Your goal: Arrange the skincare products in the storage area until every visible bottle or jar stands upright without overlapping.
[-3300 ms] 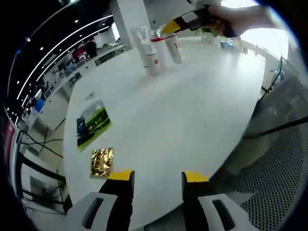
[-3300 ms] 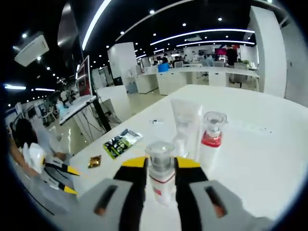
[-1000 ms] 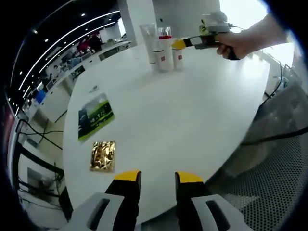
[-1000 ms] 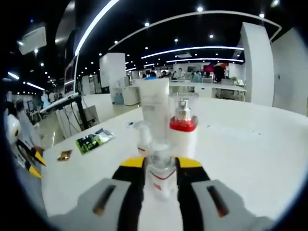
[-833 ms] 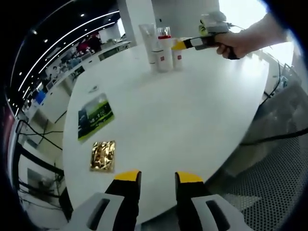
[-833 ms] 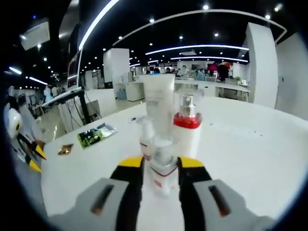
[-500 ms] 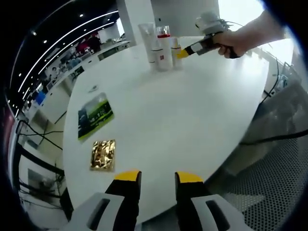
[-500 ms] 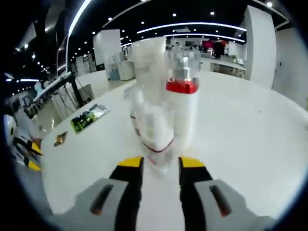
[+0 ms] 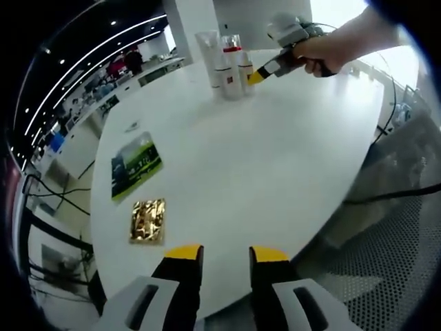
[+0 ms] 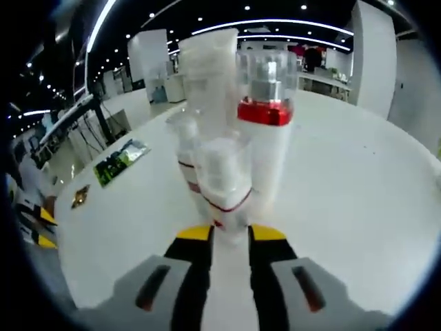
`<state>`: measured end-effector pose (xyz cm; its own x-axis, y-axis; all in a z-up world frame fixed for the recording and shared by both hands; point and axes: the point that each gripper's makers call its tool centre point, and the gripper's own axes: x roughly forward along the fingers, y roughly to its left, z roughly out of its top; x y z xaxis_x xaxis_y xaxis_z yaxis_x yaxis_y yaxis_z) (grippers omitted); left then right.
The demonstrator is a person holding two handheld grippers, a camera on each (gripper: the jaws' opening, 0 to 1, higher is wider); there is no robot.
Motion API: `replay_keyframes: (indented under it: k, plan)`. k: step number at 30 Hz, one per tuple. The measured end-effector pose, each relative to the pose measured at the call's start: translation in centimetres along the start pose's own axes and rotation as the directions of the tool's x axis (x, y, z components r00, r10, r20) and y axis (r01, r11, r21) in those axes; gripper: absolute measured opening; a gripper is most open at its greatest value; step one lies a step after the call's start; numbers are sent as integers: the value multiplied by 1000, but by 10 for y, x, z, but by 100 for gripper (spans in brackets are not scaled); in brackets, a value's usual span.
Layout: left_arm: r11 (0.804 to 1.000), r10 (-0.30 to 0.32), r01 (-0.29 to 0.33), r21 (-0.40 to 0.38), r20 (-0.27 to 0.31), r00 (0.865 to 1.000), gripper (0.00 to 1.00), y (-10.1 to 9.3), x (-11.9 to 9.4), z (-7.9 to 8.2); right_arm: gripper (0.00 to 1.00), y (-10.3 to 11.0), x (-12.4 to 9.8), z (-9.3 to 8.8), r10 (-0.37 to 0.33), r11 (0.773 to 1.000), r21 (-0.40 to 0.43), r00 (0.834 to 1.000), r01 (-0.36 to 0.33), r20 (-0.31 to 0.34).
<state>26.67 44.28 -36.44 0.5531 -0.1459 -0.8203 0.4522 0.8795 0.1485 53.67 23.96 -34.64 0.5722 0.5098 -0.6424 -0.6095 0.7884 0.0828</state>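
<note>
Right tool (image 10: 229,233) spread, small bottle (image 10: 224,186) upright just beyond its tips — apart. Red-collared bottle (image 10: 265,138) and tube (image 10: 207,72) upright behind. Left tool (image 9: 225,254) spread over surface (image 9: 262,158) edge.

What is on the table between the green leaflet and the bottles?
Nothing big: bare white table lies between the green leaflet and the bottles in the left gripper view.

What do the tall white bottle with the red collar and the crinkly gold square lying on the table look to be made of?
The tall white bottle with the red collar looks like smooth, opaque plastic with a glossy red band and a see-through cap, likely clear plastic, since the pump shows through it. The crinkly gold square seems to be metallic foil, probably a sachet: it glints unevenly, as wrinkled foil does.
</note>
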Motion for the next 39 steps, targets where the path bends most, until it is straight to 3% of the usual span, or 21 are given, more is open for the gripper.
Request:
replay_keyframes:
  k: [4,7,18,34,39]
  plan:
    - [1000,1,-1,6,-3,1000,27,0,0,0,27,0,2,-2,-9,999,45,1000,9,-11]
    - [1000,1,-1,11,-9,1000,27,0,0,-2,35,4,3,-6,-14,991,135,999,19,-39]
    - [1000,3,-2,17,-12,1000,27,1,0,-3,31,2,5,2,-33,987,156,999,33,-5]
    - [1000,2,-2,13,-5,1000,26,1,0,-2,26,-9,9,5,-54,992,110,998,57,-28]
    - [1000,4,-4,14,-6,1000,26,1,0,-2,26,-9,10,6,-26,998,50,999,28,-47]
